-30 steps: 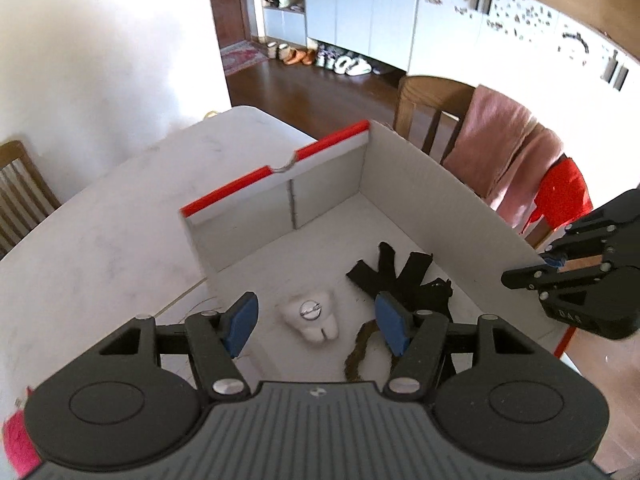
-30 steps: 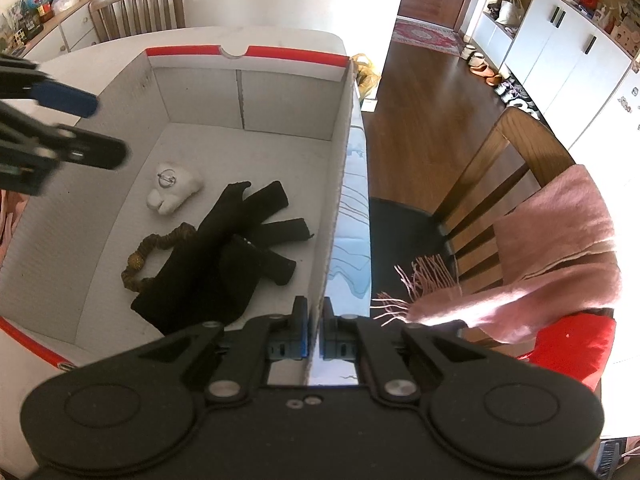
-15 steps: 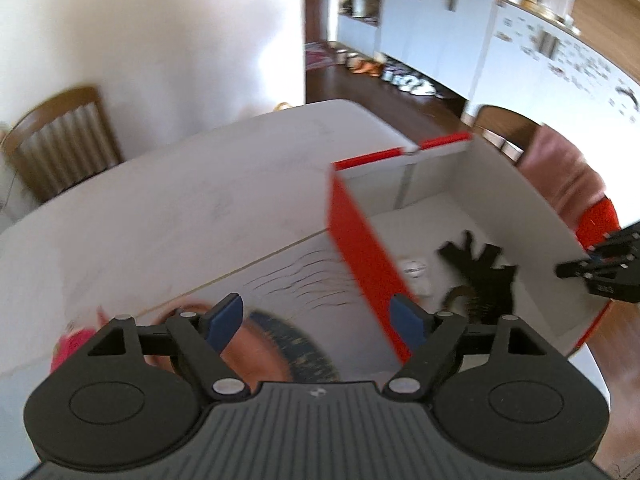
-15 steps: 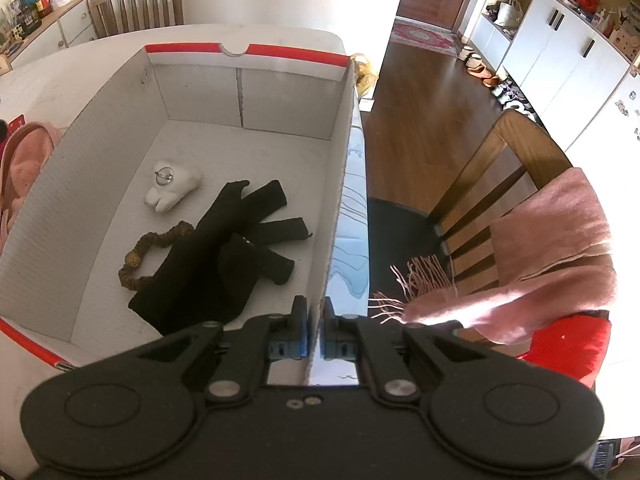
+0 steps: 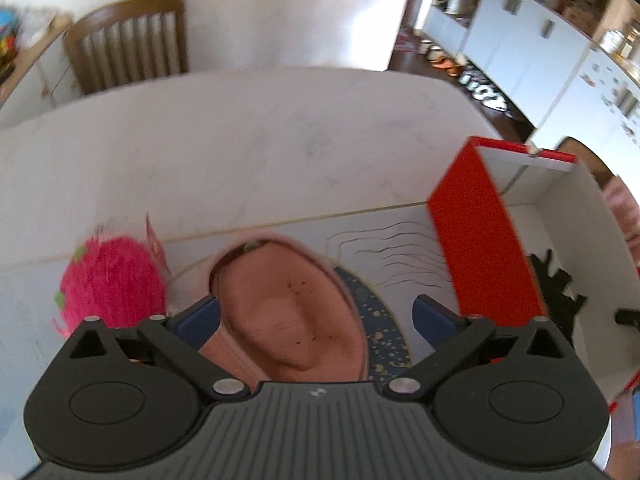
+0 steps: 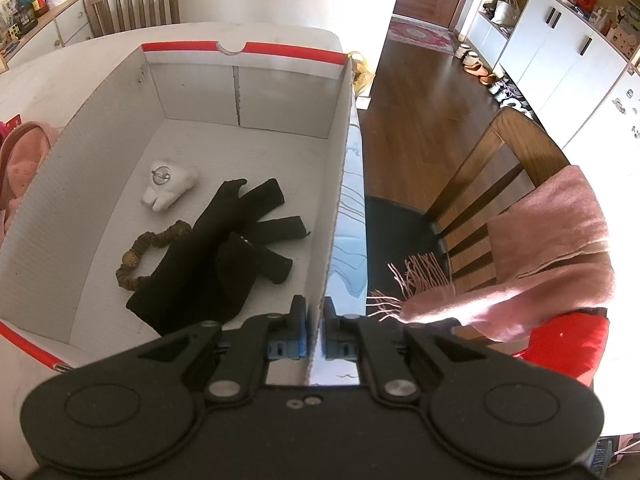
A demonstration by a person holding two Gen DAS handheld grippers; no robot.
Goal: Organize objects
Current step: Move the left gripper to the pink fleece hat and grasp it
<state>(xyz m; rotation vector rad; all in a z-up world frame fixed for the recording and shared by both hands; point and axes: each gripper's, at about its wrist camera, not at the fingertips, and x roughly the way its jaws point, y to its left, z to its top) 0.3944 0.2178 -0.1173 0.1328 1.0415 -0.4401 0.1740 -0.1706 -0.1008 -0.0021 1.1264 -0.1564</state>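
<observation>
Left wrist view, left to right: fuzzy magenta plush (image 5: 110, 280) at lower left on the pale surface (image 5: 240, 132); pink knit hat (image 5: 288, 304) at lower centre, opening upward, lying on a printed sheet (image 5: 384, 248), between the spread fingers of the left tongs (image 5: 316, 316), which stand wide open and grip nothing; red-sided cardboard box (image 5: 480, 240) at right. Right wrist view, left to right: the pink hat (image 6: 20, 168) outside the box's left wall at the left edge; inside the box (image 6: 100, 152), a white tooth-shaped plush (image 6: 170, 186) at centre left, a brown beaded band (image 6: 150, 246) below it, black gloves (image 6: 224, 248) at centre, touching the band; right tongs (image 6: 314, 334) at lower centre, closed tight on the box's right wall; wooden chair (image 6: 500, 168) with a pink scarf (image 6: 540, 248) at right.
</observation>
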